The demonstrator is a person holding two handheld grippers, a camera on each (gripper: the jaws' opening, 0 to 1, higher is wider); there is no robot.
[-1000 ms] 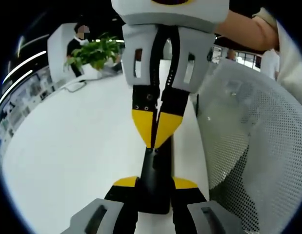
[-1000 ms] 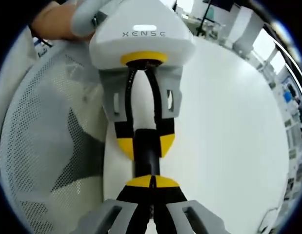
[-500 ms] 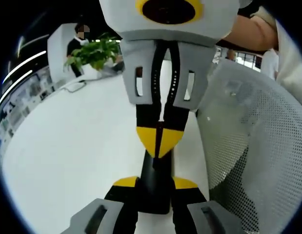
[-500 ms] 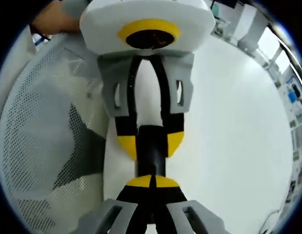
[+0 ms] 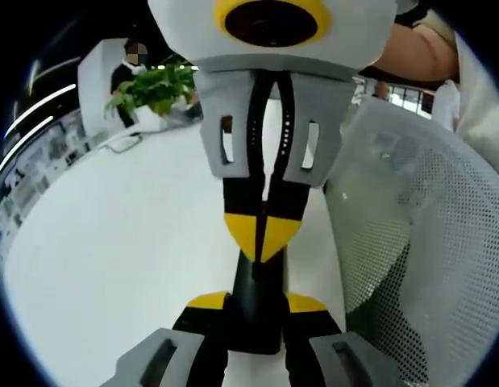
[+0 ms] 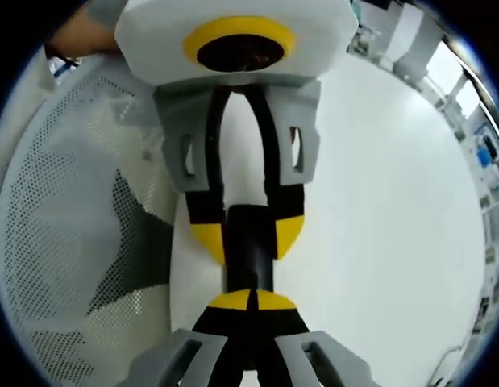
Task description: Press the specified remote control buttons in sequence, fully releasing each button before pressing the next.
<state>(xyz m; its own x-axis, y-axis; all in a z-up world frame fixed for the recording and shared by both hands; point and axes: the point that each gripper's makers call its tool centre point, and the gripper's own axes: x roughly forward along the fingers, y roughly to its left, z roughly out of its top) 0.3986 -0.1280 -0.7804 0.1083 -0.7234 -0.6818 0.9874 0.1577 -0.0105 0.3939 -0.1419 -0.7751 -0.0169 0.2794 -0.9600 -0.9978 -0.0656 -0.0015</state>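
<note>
Bench (image 5: 112,242) smooth matt white. Remote (image 5: 257,310) glossy black plastic. Chair back (image 5: 426,242) white perforated mesh. Left gripper (image 5: 257,305) grey plastic, yellow tips.

I count one black remote control (image 5: 257,302) gripped by my left gripper (image 5: 257,305). My two grippers are here, the right gripper (image 6: 249,300) facing it. One white counter (image 5: 112,242), one mesh chair (image 5: 418,242), one potted plant (image 5: 156,89), one person (image 5: 124,68) behind.
</note>
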